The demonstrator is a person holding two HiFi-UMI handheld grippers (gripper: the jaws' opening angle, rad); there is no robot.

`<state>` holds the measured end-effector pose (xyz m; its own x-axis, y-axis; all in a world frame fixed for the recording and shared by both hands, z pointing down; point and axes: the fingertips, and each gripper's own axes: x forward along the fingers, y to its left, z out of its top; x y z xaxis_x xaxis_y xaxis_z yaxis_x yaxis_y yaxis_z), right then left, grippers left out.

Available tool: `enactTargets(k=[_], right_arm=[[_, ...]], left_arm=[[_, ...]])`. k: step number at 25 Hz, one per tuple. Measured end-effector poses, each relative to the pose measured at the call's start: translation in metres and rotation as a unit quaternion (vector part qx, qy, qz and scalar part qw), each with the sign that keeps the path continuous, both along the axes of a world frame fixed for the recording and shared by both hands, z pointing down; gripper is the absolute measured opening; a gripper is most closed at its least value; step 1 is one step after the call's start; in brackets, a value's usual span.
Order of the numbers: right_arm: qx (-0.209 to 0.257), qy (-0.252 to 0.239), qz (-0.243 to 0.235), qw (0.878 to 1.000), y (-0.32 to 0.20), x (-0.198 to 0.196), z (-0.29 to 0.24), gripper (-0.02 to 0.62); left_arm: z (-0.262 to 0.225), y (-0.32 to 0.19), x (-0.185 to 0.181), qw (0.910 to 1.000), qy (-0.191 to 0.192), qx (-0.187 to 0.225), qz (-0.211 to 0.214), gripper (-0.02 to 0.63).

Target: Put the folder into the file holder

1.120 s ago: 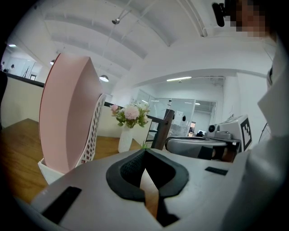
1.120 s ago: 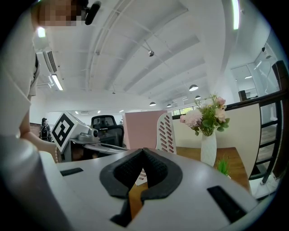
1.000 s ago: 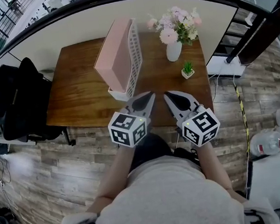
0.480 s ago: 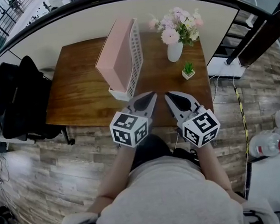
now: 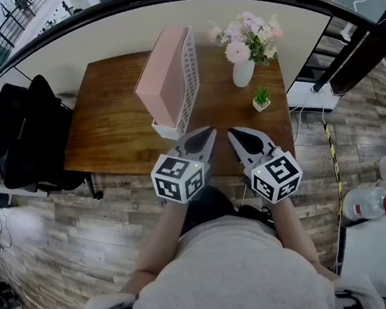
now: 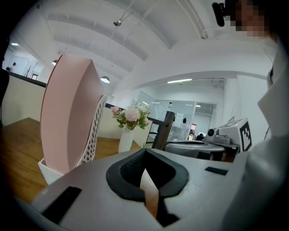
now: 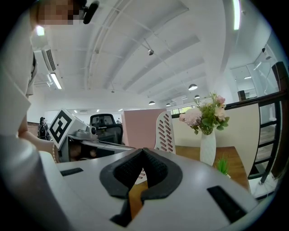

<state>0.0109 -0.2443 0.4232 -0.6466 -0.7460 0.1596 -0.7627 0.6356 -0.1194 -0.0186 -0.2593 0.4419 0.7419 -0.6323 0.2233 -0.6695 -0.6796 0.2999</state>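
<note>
Neither gripper moves since a sec ago: left gripper (image 5: 208,132) & right gripper (image 5: 232,131) sit pressed shut on nothing, folder (image 5: 163,74) already stands in the holder (image 5: 187,82), so we risk only knocking it or the vase (image 5: 242,72) over w/ a careless reach.

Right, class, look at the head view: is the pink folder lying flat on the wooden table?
No, the pink folder stands upright in the white file holder on the table.

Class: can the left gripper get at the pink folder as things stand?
Probably yes: nothing lies between the left gripper and the pink folder in the file holder, though its jaws are shut.
</note>
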Motion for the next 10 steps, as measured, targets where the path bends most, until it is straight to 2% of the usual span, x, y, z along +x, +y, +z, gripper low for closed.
enactTargets(k=[10], right_arm=[[-0.003,-0.001,-0.002,1.0,-0.0013,0.001,0.0016,0.008]], left_arm=[[0.0043,-0.0002,-0.0014,1.0,-0.002,-0.007,-0.001,0.012]])
